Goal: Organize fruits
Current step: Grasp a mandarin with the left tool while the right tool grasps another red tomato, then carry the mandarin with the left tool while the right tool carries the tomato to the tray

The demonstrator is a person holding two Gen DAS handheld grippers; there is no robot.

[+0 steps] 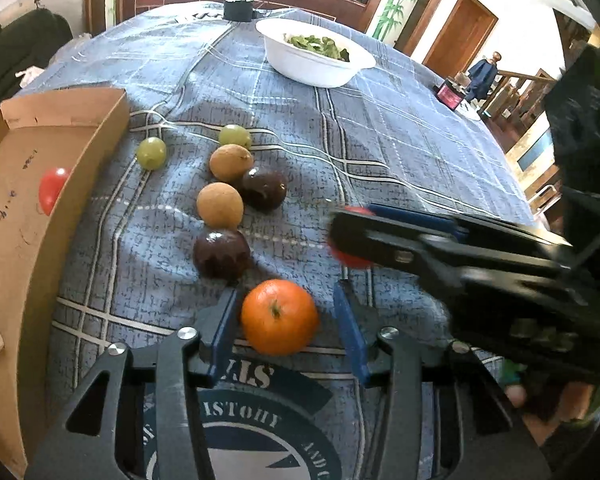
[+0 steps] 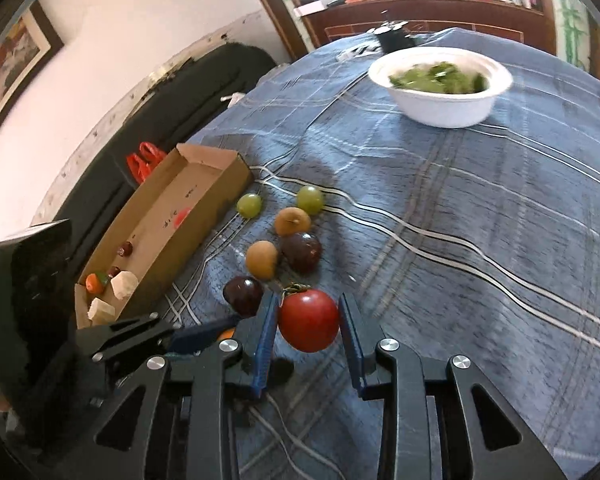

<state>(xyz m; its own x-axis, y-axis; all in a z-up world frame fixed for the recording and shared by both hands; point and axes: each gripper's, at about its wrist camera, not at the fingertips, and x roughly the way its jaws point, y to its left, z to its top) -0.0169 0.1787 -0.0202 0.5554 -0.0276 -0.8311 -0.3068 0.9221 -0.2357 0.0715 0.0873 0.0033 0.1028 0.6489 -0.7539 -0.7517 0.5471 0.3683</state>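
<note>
- Left tool (image 1: 286,320) has its fingers apart, flanking the round orange tangerine (image 1: 279,317) on the blue plaid-covered bench (image 1: 380,128).
- Right tool (image 2: 308,334) has its fingers apart around the red tomato (image 2: 308,320); whether they touch it is unclear.
- Brown cardboard tray (image 2: 220,184) sits left of the loose fruits.
</note>
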